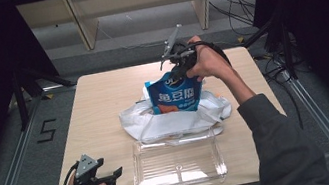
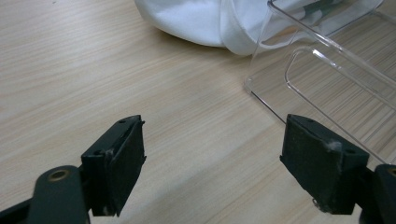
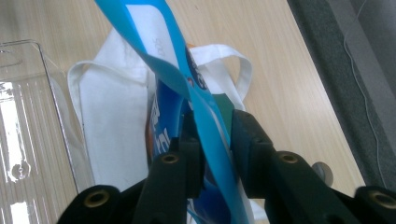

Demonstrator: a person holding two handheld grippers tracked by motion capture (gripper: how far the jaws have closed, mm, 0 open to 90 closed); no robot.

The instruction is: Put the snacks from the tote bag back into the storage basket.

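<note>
A blue snack bag (image 1: 175, 95) stands upright in the mouth of a white cloth bag (image 1: 157, 123) at the middle of the table. My right gripper (image 1: 183, 72) comes down on it from the far side and is shut on its top edge. In the right gripper view, the two black pads pinch the thin blue snack bag (image 3: 161, 51) at my right gripper (image 3: 215, 128), with the white cloth bag (image 3: 116, 121) below. My left gripper (image 1: 116, 175) rests low at the table's front left corner, open. The left gripper view shows bare wood between the wide-apart jaws of my left gripper (image 2: 212, 156).
A clear plastic container (image 1: 179, 163) lies at the front edge, just before the cloth bag and right of my left gripper; its corner (image 2: 280, 88) is close to the left gripper's right pad. The wooden table (image 1: 103, 102) has bare room on its left. Shelving and cables lie behind.
</note>
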